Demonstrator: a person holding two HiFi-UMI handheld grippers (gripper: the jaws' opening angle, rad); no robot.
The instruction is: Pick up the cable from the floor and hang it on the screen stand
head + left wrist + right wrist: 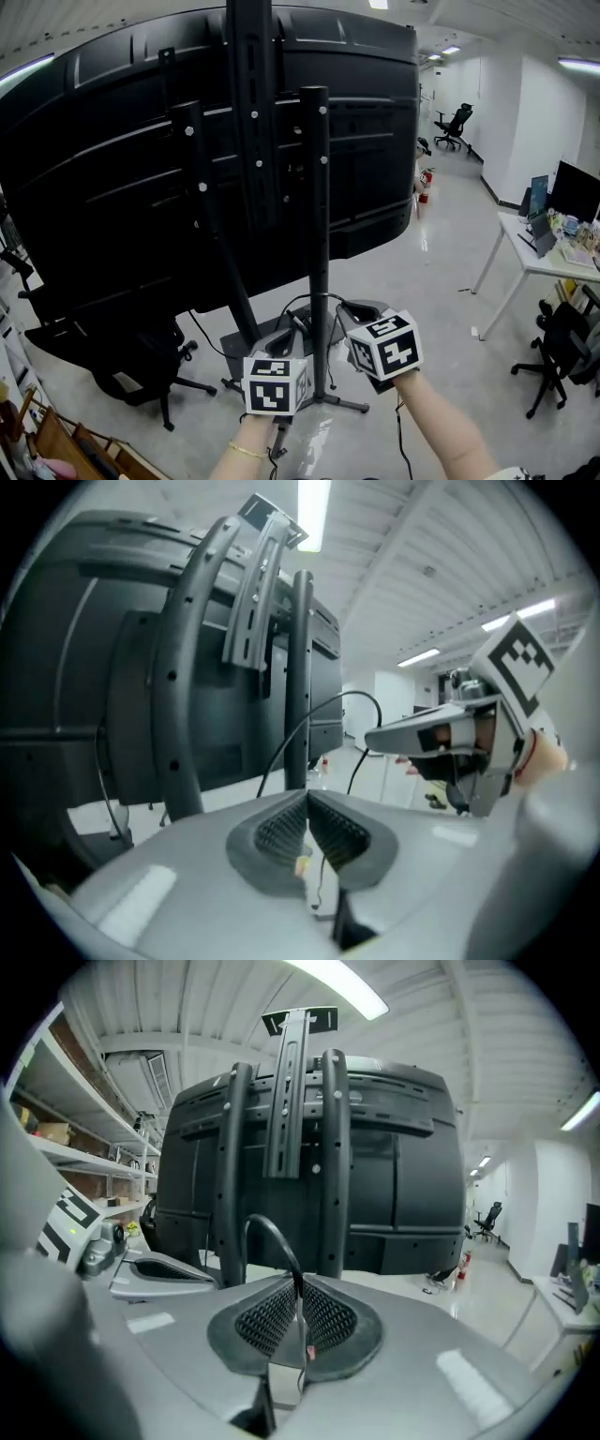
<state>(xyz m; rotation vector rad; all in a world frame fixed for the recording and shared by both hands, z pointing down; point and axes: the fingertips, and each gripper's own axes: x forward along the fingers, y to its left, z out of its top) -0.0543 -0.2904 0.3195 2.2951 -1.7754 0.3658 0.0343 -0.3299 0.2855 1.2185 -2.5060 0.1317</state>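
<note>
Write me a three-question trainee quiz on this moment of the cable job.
1. True or false: the right gripper is shut on the black cable.
2. Beyond the screen stand, which side of the screen faces the camera: A front, B back?
3. Name the seat far down the corridor.
Key: 1 true. 2 B. 3 an office chair.

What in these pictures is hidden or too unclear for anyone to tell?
Head view: marker cubes cover most of the jaws of the left tool and right tool.
All views: the screen shows only its back; its front faces away.
Cable: its ends are lost behind the tools and stand.
Head view: things on the desk are too small to name.
</note>
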